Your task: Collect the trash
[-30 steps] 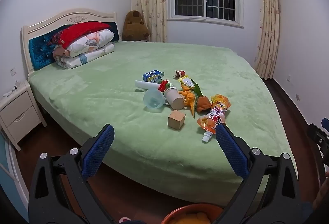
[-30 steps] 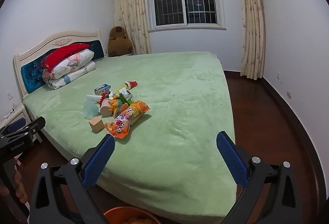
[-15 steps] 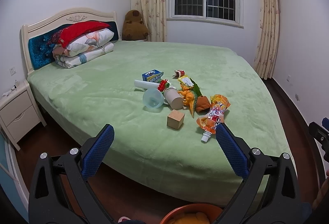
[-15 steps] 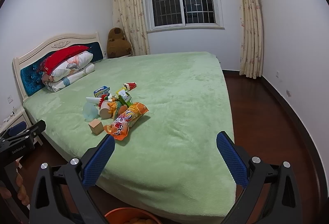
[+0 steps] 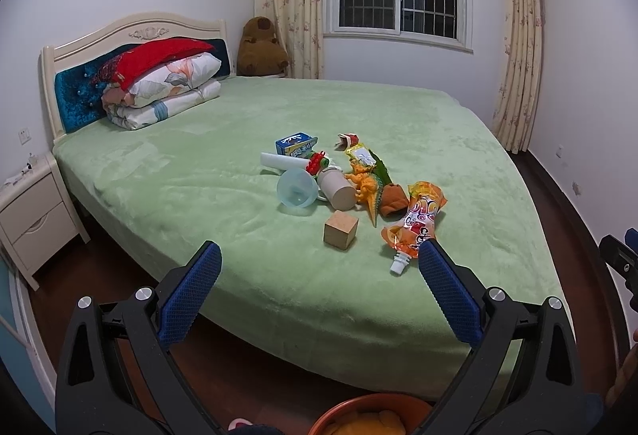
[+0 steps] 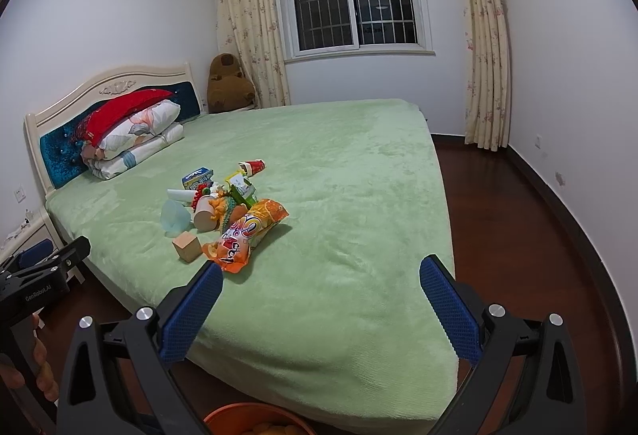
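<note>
Both grippers — left (image 5: 319,267) and right (image 6: 321,285) — hang wide apart, empty, short of the green-blanketed bed (image 5: 398,124). Nearest in the litter at the bed's near middle lies an orange crinkly foil spout pouch (image 5: 418,221) — probably light, limp and slippery, best pinched across its flat body. An orange round bin (image 6: 255,420) below holds yellowish scraps, unclear.

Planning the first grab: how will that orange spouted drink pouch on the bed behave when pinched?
The orange pouch looks crumpled and flattened, so probably light and floppy, sagging from one end. Its glossy film may slip; the white spout seems the stiffer spot to pinch.
</note>
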### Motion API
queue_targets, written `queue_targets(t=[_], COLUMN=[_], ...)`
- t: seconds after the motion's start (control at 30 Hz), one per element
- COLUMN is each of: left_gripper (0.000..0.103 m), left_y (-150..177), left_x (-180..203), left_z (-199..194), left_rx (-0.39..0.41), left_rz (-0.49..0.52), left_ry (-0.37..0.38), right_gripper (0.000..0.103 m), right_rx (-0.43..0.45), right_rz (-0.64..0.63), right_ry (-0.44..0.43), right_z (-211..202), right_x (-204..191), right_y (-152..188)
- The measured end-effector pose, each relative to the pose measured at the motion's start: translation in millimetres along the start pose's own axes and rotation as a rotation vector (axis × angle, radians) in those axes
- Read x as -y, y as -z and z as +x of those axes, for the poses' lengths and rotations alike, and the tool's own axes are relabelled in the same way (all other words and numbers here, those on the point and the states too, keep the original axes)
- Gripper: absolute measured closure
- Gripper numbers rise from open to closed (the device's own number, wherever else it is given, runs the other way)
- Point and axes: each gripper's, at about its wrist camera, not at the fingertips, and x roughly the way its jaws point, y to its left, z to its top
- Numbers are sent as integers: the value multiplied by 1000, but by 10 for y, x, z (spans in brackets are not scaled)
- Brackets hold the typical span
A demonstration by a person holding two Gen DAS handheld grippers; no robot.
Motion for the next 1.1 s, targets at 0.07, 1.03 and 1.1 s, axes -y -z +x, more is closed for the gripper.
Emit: queue_targets(t=[0.07,1.03,1.1], left_gripper=[6,6,6], left_y=[5,20,25], left_x=[7,52,55], left_z=[-3,-17,-22], left_rx=[-2,-9,-8], left_rz=[0,-8,-11], left_ry=[2,9,9], right_gripper=[6,6,6], right_rx=[1,2,3], right_rz=[1,5,5], right_ry=[1,-5,-5], right_z=[-2,-42,-53], right_x=[1,0,-9], right_y=[0,-20,-24])
